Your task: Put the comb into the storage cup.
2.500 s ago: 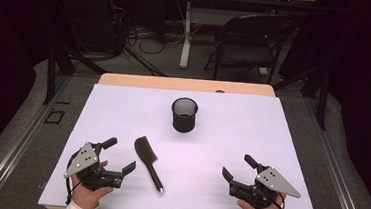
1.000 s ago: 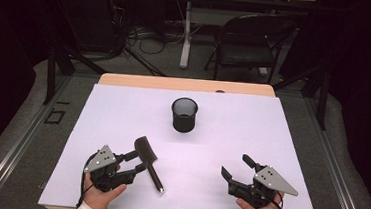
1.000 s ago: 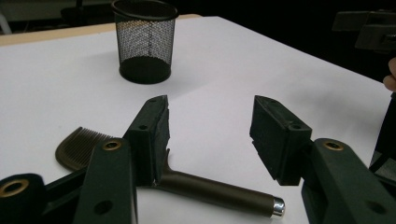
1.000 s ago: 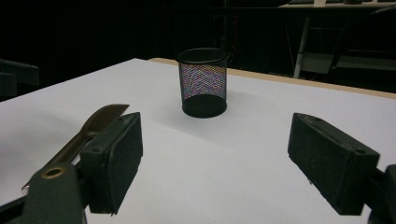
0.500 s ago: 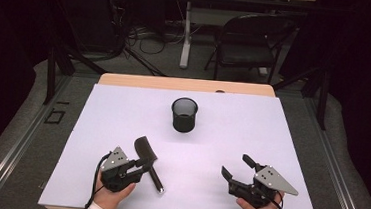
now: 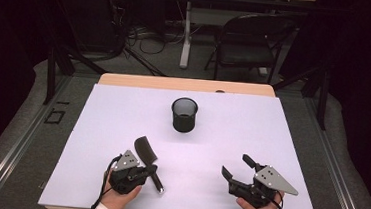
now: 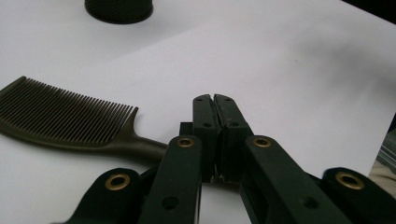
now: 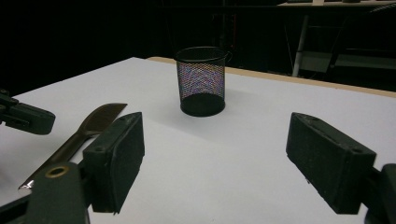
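A black comb (image 6: 145,150) lies flat on the white table top, its thin handle pointing toward the near edge. My left gripper (image 6: 152,171) sits at that handle. In the left gripper view the jaws (image 7: 215,100) have just been closing and now meet, with the comb (image 7: 70,116) handle running in between their lower ends. My right gripper (image 6: 235,166) rests near the front right, jaws wide apart and nothing between them (image 8: 215,158). A black mesh cup (image 6: 184,114) stands upright mid-table, apart from both grippers; the right gripper view has it (image 8: 201,81) straight ahead.
The white sheet (image 6: 271,141) covers the table, with a wooden strip at its far edge. A black folding chair (image 6: 248,44) and cables stand on the floor beyond the table. The floor drops away at both sides.
My left gripper moved right to the comb's handle and its jaws closed on it. The right gripper, the comb and the cup stayed where they were.
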`<action>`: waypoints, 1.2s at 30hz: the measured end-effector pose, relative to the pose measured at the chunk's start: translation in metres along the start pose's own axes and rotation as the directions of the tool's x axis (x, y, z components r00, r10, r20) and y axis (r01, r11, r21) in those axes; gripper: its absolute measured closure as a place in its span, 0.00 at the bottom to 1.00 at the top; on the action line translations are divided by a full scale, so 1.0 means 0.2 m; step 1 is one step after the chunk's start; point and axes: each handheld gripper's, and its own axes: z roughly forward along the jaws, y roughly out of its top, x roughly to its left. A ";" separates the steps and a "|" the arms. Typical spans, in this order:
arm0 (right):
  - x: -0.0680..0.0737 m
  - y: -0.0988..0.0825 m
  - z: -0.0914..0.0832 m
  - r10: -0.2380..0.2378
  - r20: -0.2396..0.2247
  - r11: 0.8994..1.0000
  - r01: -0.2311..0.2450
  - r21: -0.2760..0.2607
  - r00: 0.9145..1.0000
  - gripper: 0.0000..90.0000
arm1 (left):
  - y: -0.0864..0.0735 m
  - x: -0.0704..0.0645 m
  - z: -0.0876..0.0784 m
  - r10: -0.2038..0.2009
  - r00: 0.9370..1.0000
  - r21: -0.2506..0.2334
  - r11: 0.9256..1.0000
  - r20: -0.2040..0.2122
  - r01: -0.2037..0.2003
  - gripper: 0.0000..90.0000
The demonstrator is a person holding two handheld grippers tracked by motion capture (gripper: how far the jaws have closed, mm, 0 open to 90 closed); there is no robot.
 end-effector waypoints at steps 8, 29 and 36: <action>0.00 0.00 0.00 0.000 0.001 1.000 0.000 0.000 1.000 0.22 | -0.01 -0.01 0.05 0.016 1.000 0.067 0.998 0.008 -0.017 1.00; 0.00 0.00 0.00 -0.003 -0.002 1.000 0.003 0.001 1.000 0.22 | -0.02 -0.11 0.15 0.076 0.995 0.161 0.983 0.057 -0.084 1.00; 0.00 0.00 0.00 -0.004 -0.003 1.000 0.004 0.001 1.000 0.22 | -0.03 -0.11 0.15 0.086 0.995 0.175 0.980 0.057 -0.095 1.00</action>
